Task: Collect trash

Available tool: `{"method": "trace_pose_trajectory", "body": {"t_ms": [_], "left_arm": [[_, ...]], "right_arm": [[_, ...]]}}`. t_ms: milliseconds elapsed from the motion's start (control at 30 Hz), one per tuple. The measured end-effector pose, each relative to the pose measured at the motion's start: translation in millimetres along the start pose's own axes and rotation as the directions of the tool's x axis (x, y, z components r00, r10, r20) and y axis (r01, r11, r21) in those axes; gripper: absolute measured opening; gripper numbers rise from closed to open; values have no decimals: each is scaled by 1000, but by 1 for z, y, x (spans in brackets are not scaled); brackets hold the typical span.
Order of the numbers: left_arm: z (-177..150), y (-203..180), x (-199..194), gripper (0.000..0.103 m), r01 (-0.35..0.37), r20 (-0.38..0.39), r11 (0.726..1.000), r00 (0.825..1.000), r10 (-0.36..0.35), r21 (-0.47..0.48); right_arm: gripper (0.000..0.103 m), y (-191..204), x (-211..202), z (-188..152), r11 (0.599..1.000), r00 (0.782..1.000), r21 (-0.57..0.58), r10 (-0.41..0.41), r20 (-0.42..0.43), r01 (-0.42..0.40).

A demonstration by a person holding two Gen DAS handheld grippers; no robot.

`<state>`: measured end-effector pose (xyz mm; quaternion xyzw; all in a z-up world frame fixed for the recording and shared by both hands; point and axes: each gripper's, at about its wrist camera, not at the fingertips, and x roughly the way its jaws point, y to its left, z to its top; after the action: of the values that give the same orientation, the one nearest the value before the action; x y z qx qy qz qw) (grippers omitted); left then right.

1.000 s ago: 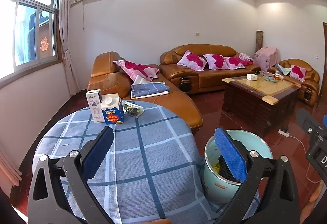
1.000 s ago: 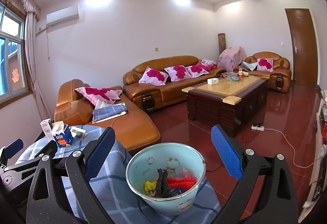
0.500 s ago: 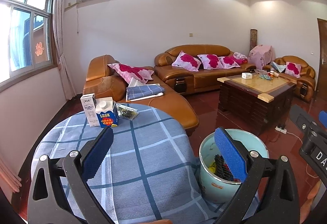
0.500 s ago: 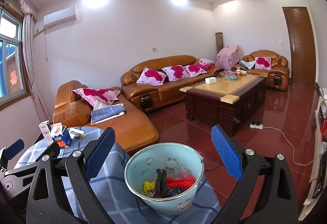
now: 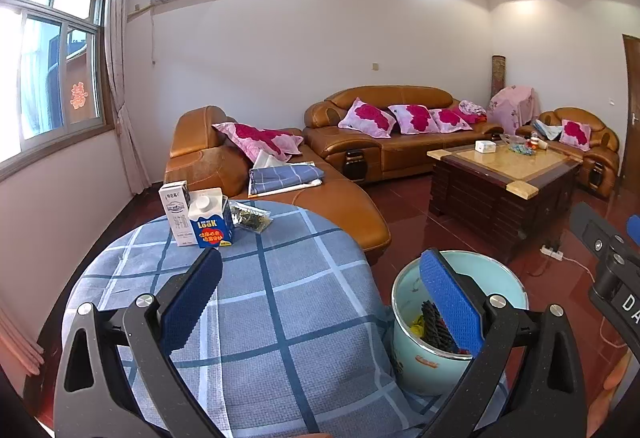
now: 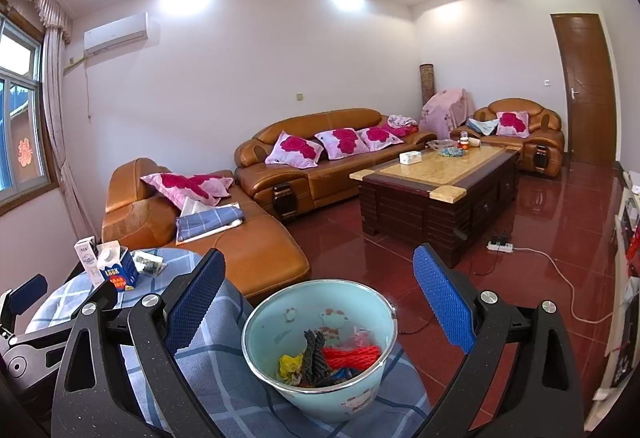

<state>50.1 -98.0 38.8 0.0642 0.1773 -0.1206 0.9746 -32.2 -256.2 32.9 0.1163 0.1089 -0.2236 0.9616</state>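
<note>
While both tongs gape, cartons loom nearer — bucket unmoved.

Left gripper hovers wide open and empty above the round table; right gripper, equally spread, beside its edge

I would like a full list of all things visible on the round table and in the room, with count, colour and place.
cartons: two, white and blue, far table edge
snack packet: one, clear, right of cartons
bucket: one, pale blue, near table edge, holding trash
tablecloth: one, blue checked, over table
sofas: three pieces, tan, by walls
coffee table: one, dark wood, mid room
left gripper: open, above table
right gripper: open, above bucket
</note>
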Motion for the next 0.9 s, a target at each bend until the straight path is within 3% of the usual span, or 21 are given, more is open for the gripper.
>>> {"method": "trace_pose_trajectory", "body": {"t_ms": [467,900], "left_arm": [[-2,2,3,97,87,-39,995,995,-89,-51],[-1,3,8,97,13,-52,999,999,-15,-42]], "right_arm": [[93,0,1,0,1000,1000,-3,-5,-7,5],[94,0,4,-2,1000,1000,-8,-8,-21,8]]}}
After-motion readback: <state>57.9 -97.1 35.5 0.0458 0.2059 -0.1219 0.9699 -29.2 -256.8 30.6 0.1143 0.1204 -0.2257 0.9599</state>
